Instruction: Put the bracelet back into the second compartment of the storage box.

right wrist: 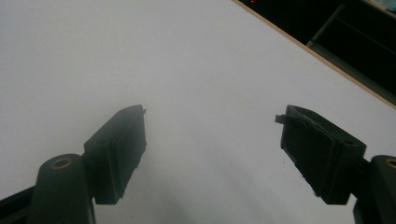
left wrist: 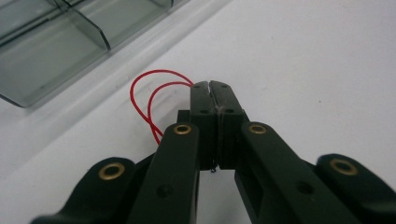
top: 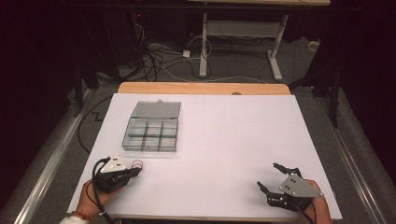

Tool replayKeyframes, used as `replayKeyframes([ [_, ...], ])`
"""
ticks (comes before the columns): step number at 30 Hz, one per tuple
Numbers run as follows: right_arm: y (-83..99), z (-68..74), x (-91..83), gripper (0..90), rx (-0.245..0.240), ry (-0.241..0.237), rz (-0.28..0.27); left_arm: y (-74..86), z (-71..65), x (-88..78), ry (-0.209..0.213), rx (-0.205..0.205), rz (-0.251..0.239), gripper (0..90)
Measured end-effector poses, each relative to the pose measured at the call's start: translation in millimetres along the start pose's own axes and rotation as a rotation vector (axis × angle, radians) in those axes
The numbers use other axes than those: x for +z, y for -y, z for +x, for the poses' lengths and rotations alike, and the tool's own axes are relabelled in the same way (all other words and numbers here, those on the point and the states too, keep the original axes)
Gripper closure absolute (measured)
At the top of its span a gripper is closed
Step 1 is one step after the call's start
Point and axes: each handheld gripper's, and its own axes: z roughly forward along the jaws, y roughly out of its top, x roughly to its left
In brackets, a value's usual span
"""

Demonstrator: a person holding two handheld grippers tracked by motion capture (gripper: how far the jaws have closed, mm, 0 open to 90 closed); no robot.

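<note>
1. The red wire loop lies on the white desk, just in front of the clear compartment box.
2. The left hand-held gripper is clenched on the wire's end.
3. The right hand-held gripper stands released, well apart, over bare desk.

A white sheet covers a wooden table, whose bare edge shows along the far side. Beyond it the room is dark. A second table's white metal legs stand on a grey floor, with black and white cables tangled beside them. Metal rails run along both sides.
</note>
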Motion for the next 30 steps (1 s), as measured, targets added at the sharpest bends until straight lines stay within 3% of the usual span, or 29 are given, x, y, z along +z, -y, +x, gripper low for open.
replayKeyframes([
  [15, 0.2, -0.6, 1.1, 23.2, 0.006, 0.003, 0.004, -11.3, -1.3, -11.7, -0.031, 0.029, -0.058, 86.1],
  [30, 1.1, 0.8, 3.9, 23.2, 0.01, -0.009, 0.012, -30.0, 2.7, -10.3, -0.041, 0.059, -0.08, 86.1],
])
